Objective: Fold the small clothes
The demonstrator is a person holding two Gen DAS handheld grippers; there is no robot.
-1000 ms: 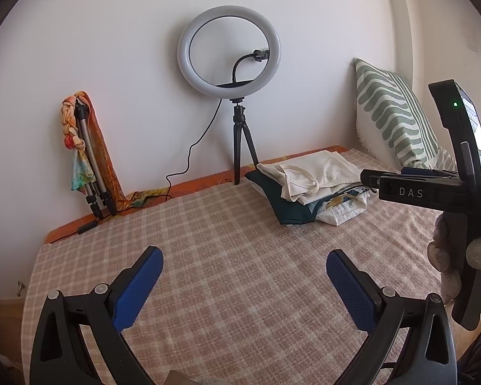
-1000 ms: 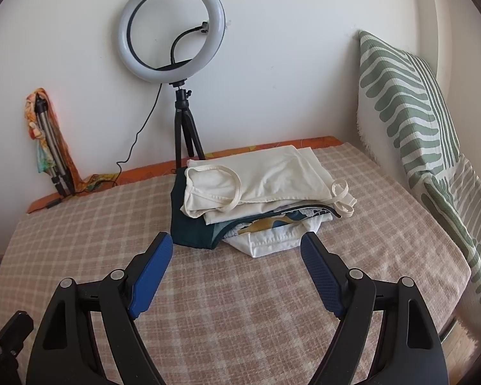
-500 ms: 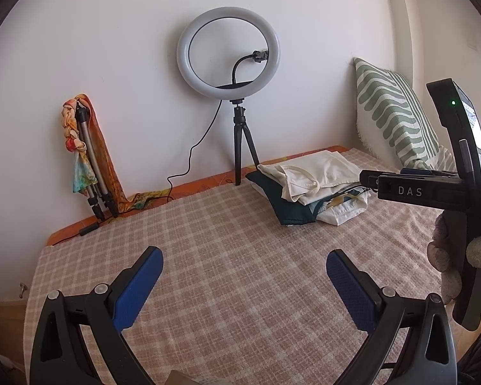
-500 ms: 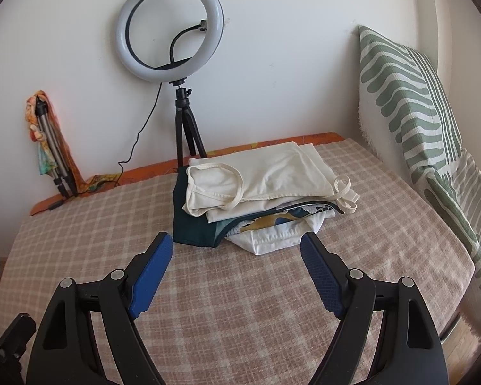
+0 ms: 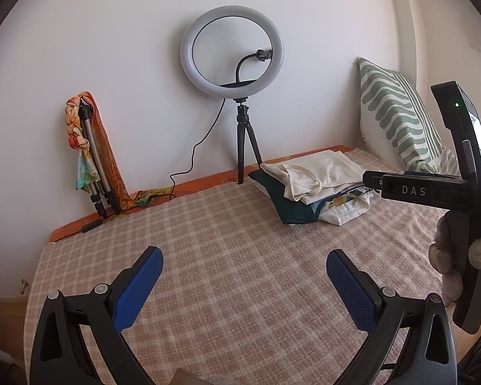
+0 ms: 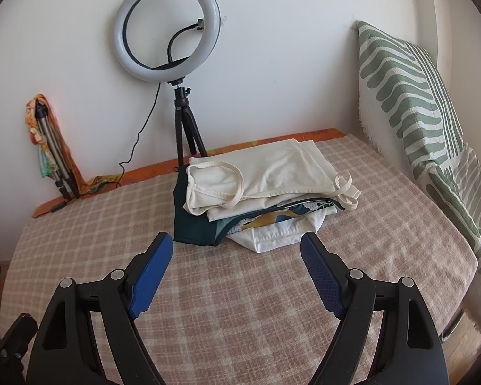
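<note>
Jaws spread wide on left gripper (image 5: 244, 277) and right gripper (image 6: 236, 263), nothing between the blue pads. Change over the last second: slight only, a small drift of both views, pile of clothes (image 6: 259, 192) unmoved, so no progress either way. Both held low and level over the checked bedspread (image 6: 240, 304), right nearer the pile. Pile stacked near the far edge, cream top uppermost, beside ring light (image 6: 168, 25); fits folded or waiting.

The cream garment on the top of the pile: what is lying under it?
Under the cream garment lie a dark green piece, a patterned piece and a white one. Only their edges show; the rest is covered, so anything else between them cannot be seen.
</note>
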